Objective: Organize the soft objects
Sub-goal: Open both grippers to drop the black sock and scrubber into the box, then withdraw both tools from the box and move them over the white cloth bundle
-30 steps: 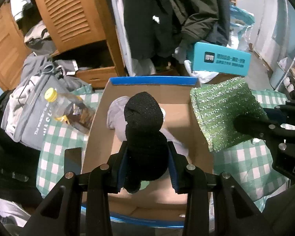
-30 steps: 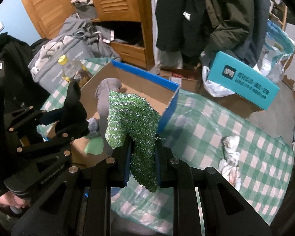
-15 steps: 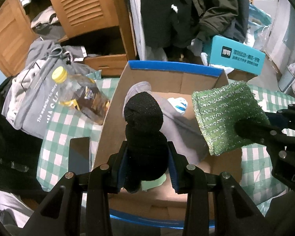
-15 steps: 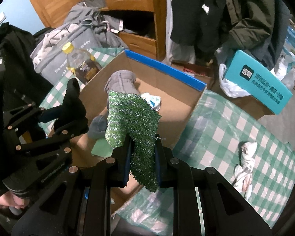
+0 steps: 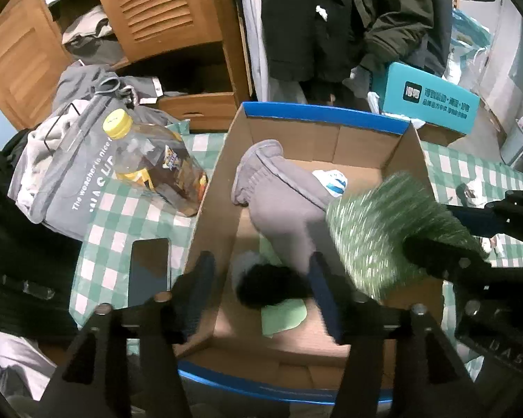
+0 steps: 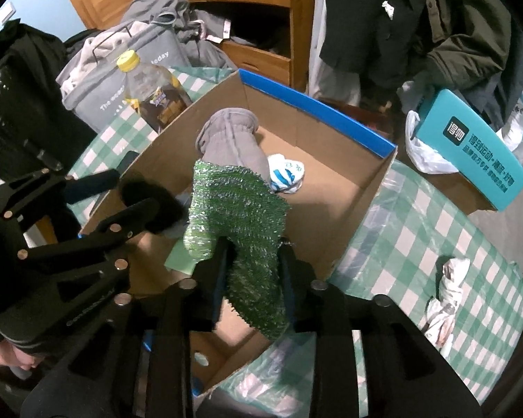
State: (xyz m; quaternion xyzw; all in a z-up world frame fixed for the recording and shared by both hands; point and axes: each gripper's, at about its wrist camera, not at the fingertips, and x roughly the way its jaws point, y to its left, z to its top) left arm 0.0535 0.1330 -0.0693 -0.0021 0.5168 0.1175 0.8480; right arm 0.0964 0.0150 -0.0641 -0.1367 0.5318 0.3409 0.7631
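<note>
hovering over the open box [image 5: 394, 146], both grippers point down into it. left gripper [image 5: 261, 292] jaws opening; black sock [image 5: 275, 289] sits low between them, dark and blurred, looks clear of both pads, can't tell if it rests on the box floor. right gripper [image 6: 251, 271] jaws opening too, green scrubber cloth [image 6: 240, 216] still between them; pads mostly hidden by the cloth, contact hard to judge, lower end hangs past the fingers. in the left view the cloth is motion-blurred. grey sock [image 5: 279, 195] and a white-blue bundle [image 5: 331, 181] lie in the box, partly covered. bottle [image 5: 153, 163] leans beside the box on the checked cloth [image 6: 436, 237]. phone [image 5: 148, 271] cut off by the left finger.
</note>
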